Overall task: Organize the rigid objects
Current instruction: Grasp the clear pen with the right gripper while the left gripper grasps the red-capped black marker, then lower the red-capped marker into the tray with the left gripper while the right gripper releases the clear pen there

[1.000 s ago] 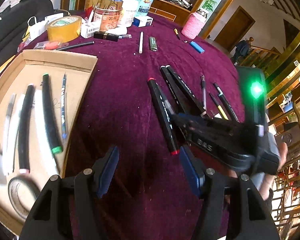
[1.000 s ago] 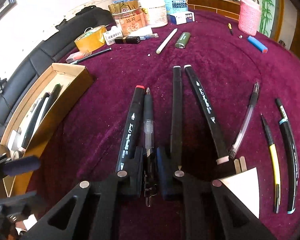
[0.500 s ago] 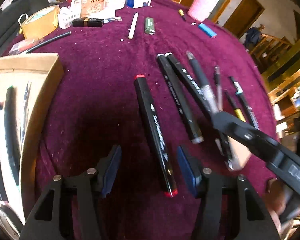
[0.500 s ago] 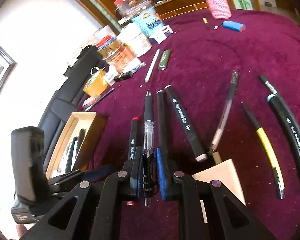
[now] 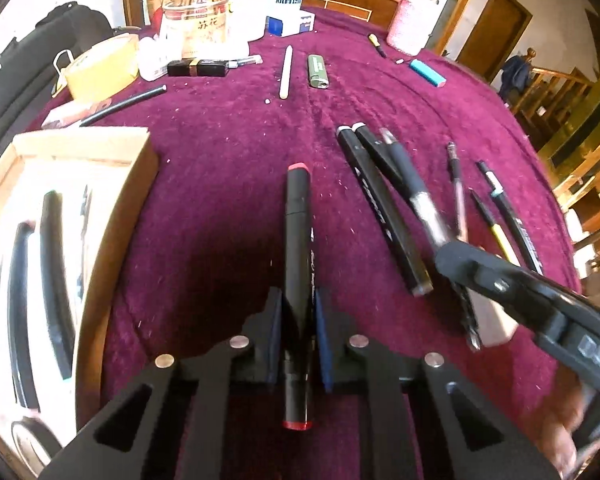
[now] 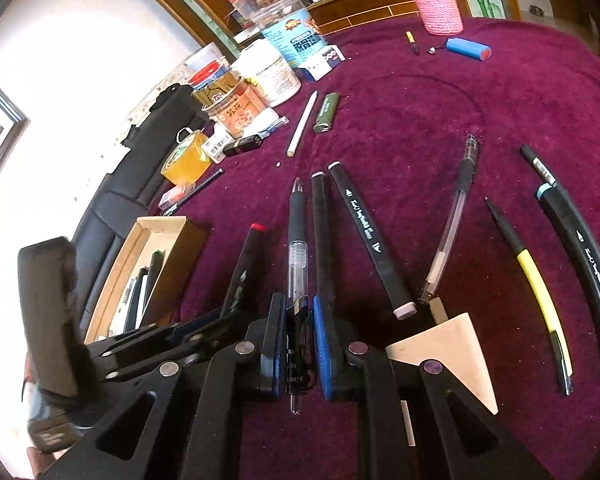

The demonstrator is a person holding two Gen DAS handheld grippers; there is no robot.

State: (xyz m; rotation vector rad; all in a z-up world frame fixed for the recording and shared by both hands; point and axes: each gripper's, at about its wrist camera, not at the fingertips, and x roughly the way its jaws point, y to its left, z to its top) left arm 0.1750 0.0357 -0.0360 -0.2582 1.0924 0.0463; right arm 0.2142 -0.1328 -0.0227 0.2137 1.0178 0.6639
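A black marker with red caps (image 5: 298, 216) lies on the purple cloth between the blue pads of my left gripper (image 5: 298, 308). Its jaws are closing and the pads touch the marker's sides. My right gripper (image 6: 296, 308) is shut on a black gel pen with a clear barrel (image 6: 297, 216), held above the cloth. In the left wrist view that pen (image 5: 414, 188) slants over two black markers (image 5: 380, 208). A cardboard box (image 5: 112, 208) at the left holds several pens and markers. A clear pen (image 6: 456, 216), a yellow pen (image 6: 536, 284) and a teal-capped marker (image 6: 580, 248) lie to the right.
Jars and tins (image 5: 196, 20), a tape roll (image 5: 100, 68), a green lighter (image 5: 317, 72), a white stick (image 5: 286, 72), a blue cylinder (image 6: 468, 48) and a pink cup (image 6: 436, 0) stand at the back. A white wedge (image 6: 452, 344) lies by the right gripper.
My left gripper came forward over the red-capped marker and its jaws closed in on it. The right gripper rolled and rose a little with the gel pen.
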